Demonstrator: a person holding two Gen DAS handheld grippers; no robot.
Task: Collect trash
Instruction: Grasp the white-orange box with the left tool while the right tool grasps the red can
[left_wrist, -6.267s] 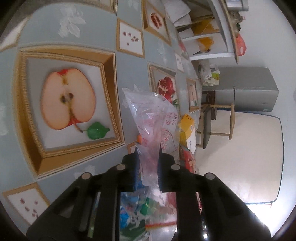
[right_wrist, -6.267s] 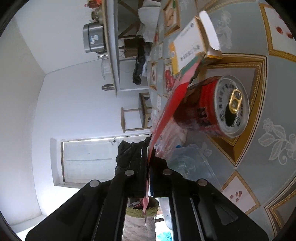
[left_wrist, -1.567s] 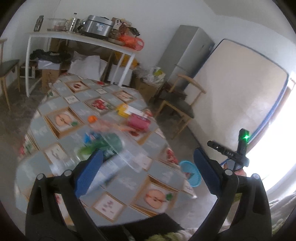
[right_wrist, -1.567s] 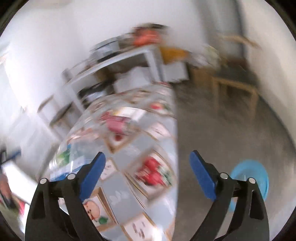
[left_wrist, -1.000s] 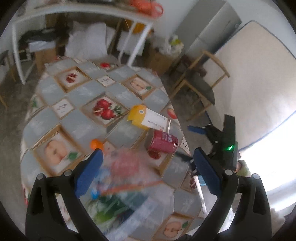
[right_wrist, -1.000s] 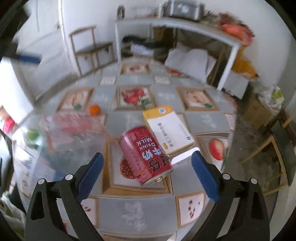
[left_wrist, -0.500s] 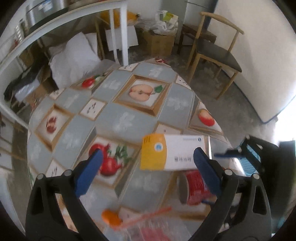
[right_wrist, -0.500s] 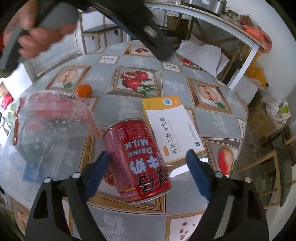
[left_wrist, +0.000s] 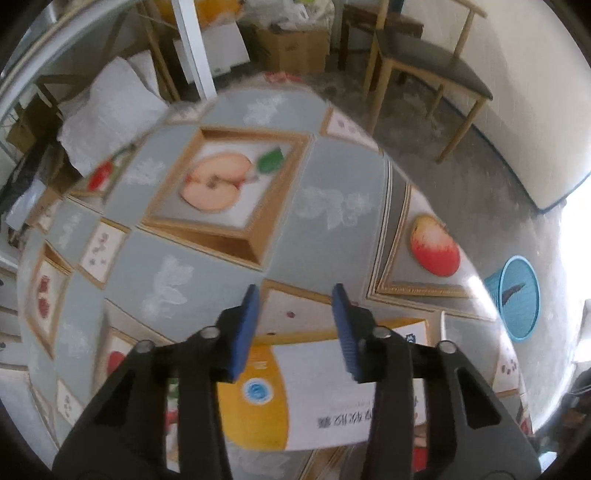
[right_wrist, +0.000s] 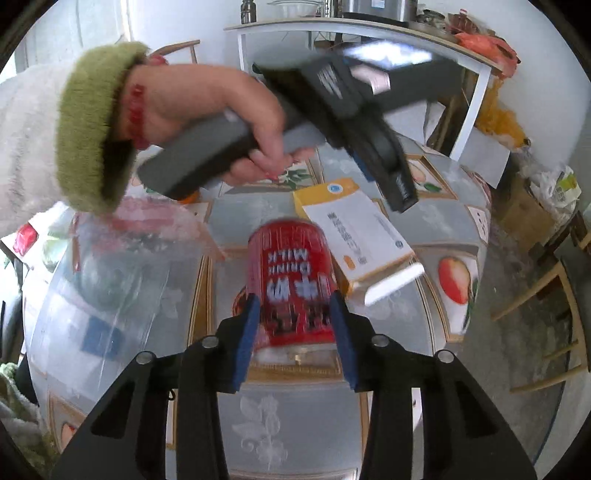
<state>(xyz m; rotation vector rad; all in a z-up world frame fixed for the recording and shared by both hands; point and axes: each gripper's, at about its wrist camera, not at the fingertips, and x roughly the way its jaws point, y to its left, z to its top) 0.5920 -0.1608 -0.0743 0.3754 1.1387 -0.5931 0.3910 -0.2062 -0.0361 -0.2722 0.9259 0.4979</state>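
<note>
I read the tablecloth (left_wrist: 332, 177) as glossy, smooth vinyl. The red can (right_wrist: 291, 280) looks like shiny printed metal, the yellow-and-white box (right_wrist: 354, 229) matt cardboard. At the tabletop's left edge lies a clear, crinkled plastic bag (right_wrist: 122, 266). The cuff (right_wrist: 92, 122) looks like fuzzy knit.

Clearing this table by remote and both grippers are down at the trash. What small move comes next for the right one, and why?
Probably close the right gripper the rest of the way on the red can. Its jaws have just been closing and now flank the lying can, though blur hides whether they press it yet. The left gripper, also closing, is over the carton.
</note>
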